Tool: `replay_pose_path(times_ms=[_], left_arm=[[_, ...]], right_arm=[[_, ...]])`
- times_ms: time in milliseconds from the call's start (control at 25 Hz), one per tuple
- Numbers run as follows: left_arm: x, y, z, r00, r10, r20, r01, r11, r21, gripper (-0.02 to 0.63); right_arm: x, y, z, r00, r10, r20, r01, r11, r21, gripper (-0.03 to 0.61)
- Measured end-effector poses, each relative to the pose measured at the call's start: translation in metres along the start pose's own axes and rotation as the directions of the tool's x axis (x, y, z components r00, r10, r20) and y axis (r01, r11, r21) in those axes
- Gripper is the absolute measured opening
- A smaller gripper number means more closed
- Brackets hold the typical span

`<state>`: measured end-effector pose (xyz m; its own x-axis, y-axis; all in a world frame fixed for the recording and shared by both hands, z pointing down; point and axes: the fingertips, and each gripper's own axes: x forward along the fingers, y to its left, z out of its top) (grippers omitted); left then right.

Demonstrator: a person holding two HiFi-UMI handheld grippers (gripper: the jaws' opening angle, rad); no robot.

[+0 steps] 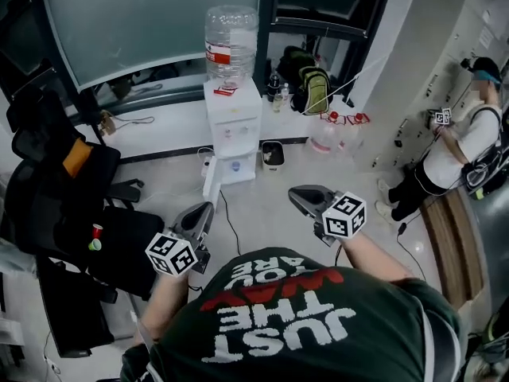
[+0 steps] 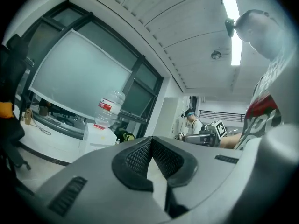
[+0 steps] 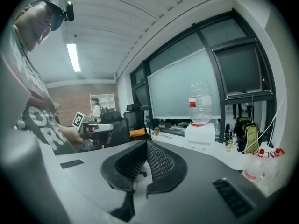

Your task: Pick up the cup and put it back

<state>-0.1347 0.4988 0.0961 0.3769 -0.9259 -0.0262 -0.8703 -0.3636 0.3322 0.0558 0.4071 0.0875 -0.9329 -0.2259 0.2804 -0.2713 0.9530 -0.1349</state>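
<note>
I cannot make out a cup for certain in any view. A white water dispenser (image 1: pixel 233 130) with a clear bottle (image 1: pixel 231 42) on top stands on the floor ahead of me, also seen as the dispenser (image 2: pixel 99 136) and the dispenser (image 3: pixel 201 132). My left gripper (image 1: pixel 203 211) is held out at waist height, short of the dispenser and to its left, shut and empty (image 2: pixel 150 141). My right gripper (image 1: pixel 296 195) hovers to the right of the dispenser, also shut with nothing in it (image 3: pixel 145 146).
A black office chair (image 1: pixel 60 189) with an orange cushion stands at the left. A small black bin (image 1: pixel 273 155) sits right of the dispenser. A backpack (image 1: pixel 312 90) and bottles rest on the white ledge (image 1: pixel 159 130). Another person (image 1: pixel 457 146) stands at the right by lockers.
</note>
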Motion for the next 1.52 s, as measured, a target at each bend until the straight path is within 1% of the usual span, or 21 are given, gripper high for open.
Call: replay_pose_path(times_ms=[160, 320, 480, 600, 720, 840, 960, 1120, 1240, 1320, 1400, 1520], left_arm=[[0.001, 0.064, 0.016, 0.999, -0.024, -0.023, 0.024, 1.0, 0.009, -0.003], [0.01, 0.106, 0.019, 0.998, -0.049, -0.03, 0.048, 0.998, -0.03, -0.003], [0.029, 0.134, 0.017, 0.996, -0.07, -0.054, 0.066, 0.996, -0.059, -0.003], [0.045, 0.15, 0.013, 0.995, -0.076, -0.072, 0.071, 0.996, -0.059, -0.003], [0.071, 0.155, 0.009, 0.995, -0.067, -0.078, 0.064, 0.997, -0.052, -0.003], [0.1, 0.156, 0.004, 0.996, -0.033, -0.087, 0.03, 0.999, -0.033, -0.003], [0.142, 0.16, -0.003, 0.995, 0.022, -0.093, -0.023, 1.0, -0.014, -0.003], [0.218, 0.165, -0.012, 0.992, 0.107, -0.073, -0.11, 0.993, -0.033, -0.003], [0.284, 0.161, -0.019, 0.984, 0.163, -0.073, -0.166, 0.986, -0.033, -0.003], [0.327, 0.16, -0.025, 0.976, 0.195, -0.096, -0.199, 0.98, -0.029, -0.003], [0.362, 0.159, -0.031, 0.968, 0.215, -0.132, -0.218, 0.976, -0.004, -0.003], [0.392, 0.163, -0.038, 0.952, 0.247, -0.183, -0.243, 0.969, 0.043, -0.003]], right_arm=[[0.052, -0.009, 0.02, 0.999, -0.039, 0.011, 0.039, 0.999, 0.014, 0.034], [0.086, -0.02, 0.018, 0.997, -0.072, -0.016, 0.072, 0.997, 0.038, 0.034], [0.109, -0.042, 0.017, 0.994, -0.1, -0.032, 0.102, 0.993, 0.066, 0.034], [0.122, -0.062, 0.013, 0.993, -0.111, -0.031, 0.113, 0.99, 0.082, 0.034], [0.125, -0.09, 0.009, 0.994, -0.101, -0.029, 0.103, 0.991, 0.086, 0.034], [0.129, -0.128, 0.006, 0.998, -0.065, -0.016, 0.066, 0.993, 0.094, 0.034], [0.133, -0.183, 0.007, 1.0, -0.011, 0.0, 0.011, 0.996, 0.091, 0.034], [0.14, -0.266, 0.02, 0.997, 0.077, 0.019, -0.078, 0.994, 0.074, 0.034], [0.143, -0.318, 0.033, 0.985, 0.17, 0.017, -0.171, 0.984, 0.043, 0.034], [0.146, -0.35, 0.04, 0.975, 0.223, 0.0, -0.223, 0.975, 0.018, 0.034], [0.148, -0.375, 0.045, 0.964, 0.266, -0.011, -0.266, 0.964, 0.0, 0.034], [0.158, -0.402, 0.047, 0.95, 0.313, -0.009, -0.313, 0.95, -0.006, 0.034]])
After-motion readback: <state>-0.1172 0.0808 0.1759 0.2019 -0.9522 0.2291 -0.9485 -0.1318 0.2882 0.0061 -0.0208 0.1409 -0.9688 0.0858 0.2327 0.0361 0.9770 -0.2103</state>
